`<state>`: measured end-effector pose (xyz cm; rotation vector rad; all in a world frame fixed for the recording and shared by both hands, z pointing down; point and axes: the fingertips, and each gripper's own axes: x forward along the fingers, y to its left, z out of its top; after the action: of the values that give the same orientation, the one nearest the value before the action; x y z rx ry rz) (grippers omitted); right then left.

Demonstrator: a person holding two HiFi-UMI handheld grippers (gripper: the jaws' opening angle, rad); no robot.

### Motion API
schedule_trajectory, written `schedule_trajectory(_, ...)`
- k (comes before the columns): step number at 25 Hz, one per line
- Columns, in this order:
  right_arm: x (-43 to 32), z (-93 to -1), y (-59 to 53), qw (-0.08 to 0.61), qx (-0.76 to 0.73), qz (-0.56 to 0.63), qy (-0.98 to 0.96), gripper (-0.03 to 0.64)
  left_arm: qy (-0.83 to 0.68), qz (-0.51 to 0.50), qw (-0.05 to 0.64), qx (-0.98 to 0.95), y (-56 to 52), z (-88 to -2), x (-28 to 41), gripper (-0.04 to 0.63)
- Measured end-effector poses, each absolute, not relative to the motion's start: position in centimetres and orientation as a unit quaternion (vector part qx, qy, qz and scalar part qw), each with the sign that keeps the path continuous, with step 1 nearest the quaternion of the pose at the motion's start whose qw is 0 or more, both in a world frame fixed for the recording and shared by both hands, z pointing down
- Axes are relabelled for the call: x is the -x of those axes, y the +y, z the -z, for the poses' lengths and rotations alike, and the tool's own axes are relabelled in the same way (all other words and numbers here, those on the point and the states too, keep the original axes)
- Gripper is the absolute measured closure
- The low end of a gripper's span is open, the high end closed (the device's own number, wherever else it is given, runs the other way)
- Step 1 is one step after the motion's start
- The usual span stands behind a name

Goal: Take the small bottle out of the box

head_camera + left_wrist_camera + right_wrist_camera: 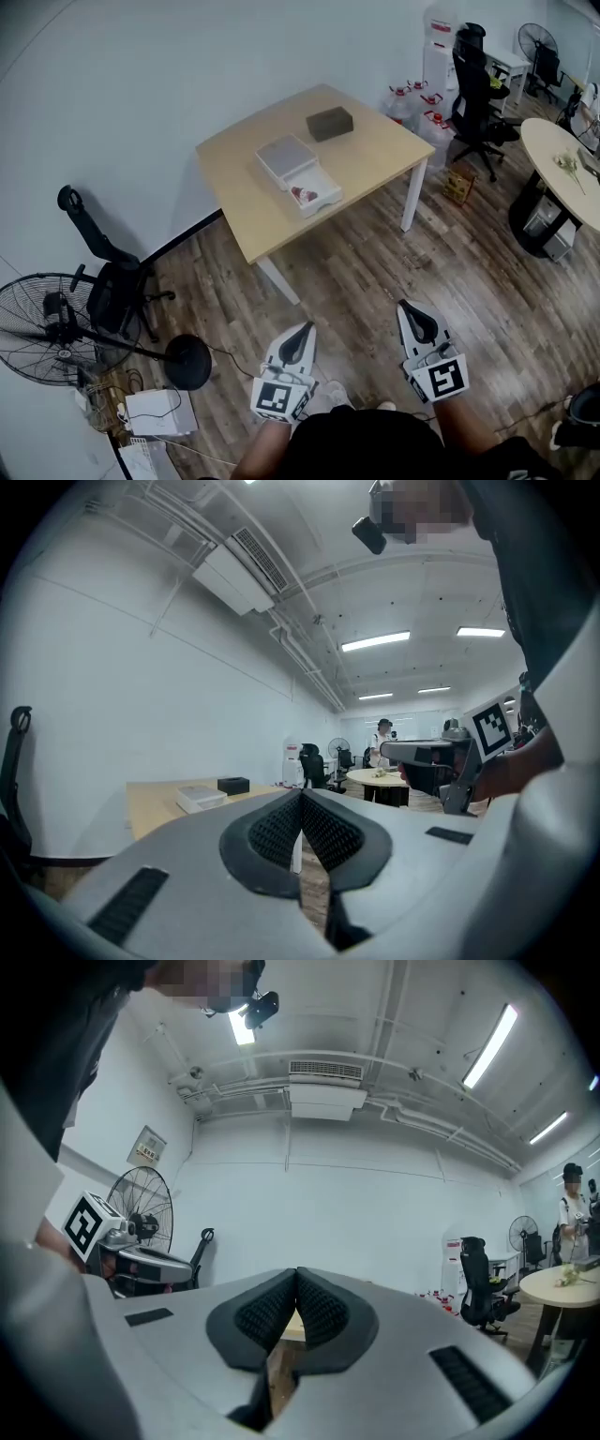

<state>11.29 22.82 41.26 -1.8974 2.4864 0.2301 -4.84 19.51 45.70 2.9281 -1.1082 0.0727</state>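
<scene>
A white box (286,156) lies on the light wooden table (244,155), far ahead of me. Its tray (319,195) is slid out toward me, and a small reddish thing (302,195), likely the small bottle, lies in it. The box (200,798) also shows small and distant in the left gripper view. My left gripper (304,329) (300,795) and right gripper (410,308) (297,1271) hang close to my body above the wooden floor. Both are shut, pads touching, with nothing between them.
A dark box (329,123) sits behind the white one on the table. A black chair (112,281) and a standing fan (47,330) are at the left. Water jugs (417,101), another office chair (475,94) and a round table (562,164) stand at the right.
</scene>
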Motion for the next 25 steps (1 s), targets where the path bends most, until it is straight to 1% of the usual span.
schedule_trajectory(3,-10.0,-41.0,21.0,0.003,0.604,-0.082,0.792,0.604,-0.357,-0.017,0.002,-0.934,17.6,-45.5,6.1,0.586)
schedule_trajectory(6,-8.6,-39.8,19.1,0.02,0.6,-0.1,0.793,0.601,-0.353,-0.013,0.001,-0.936,15.5,-45.5,7.2,0.586)
schedule_trajectory(9,-7.6,-39.8,17.4,0.017,0.608,-0.093,0.788,0.581,-0.347,-0.015,0.002,-0.938,13.8,-45.7,8.4,0.586)
schedule_trajectory(10,-7.3,-40.1,16.9,0.008,0.608,-0.087,0.789,0.561,-0.346,-0.016,0.003,-0.938,13.4,-45.7,8.8,0.586)
schedule_trajectory(13,-6.2,-40.9,15.4,-0.032,0.599,-0.078,0.796,0.463,-0.343,-0.015,0.005,-0.939,12.0,-45.7,9.8,0.585)
schedule_trajectory(16,-4.9,-40.8,14.1,-0.039,0.587,-0.096,0.803,0.385,-0.336,-0.015,0.006,-0.942,11.0,-45.8,10.5,0.586)
schedule_trajectory(19,-4.5,-40.7,13.2,-0.033,0.59,-0.095,0.801,0.33,-0.334,-0.021,0.003,-0.942,10.1,-46.0,11.1,0.586)
schedule_trajectory(21,-4.6,-40.4,12.5,-0.022,0.599,-0.095,0.795,0.253,-0.335,-0.023,0.005,-0.942,9.5,-46.1,11.4,0.586)
schedule_trajectory(23,-5.0,-40.1,11.8,-0.013,0.61,-0.096,0.787,0.196,-0.335,-0.021,0.008,-0.942,8.8,-46.3,11.5,0.586)
schedule_trajectory(25,-5.6,-40.3,10.8,-0.009,0.619,-0.093,0.78,0.184,-0.333,-0.019,0.011,-0.943,8.1,-46.6,11.2,0.585)
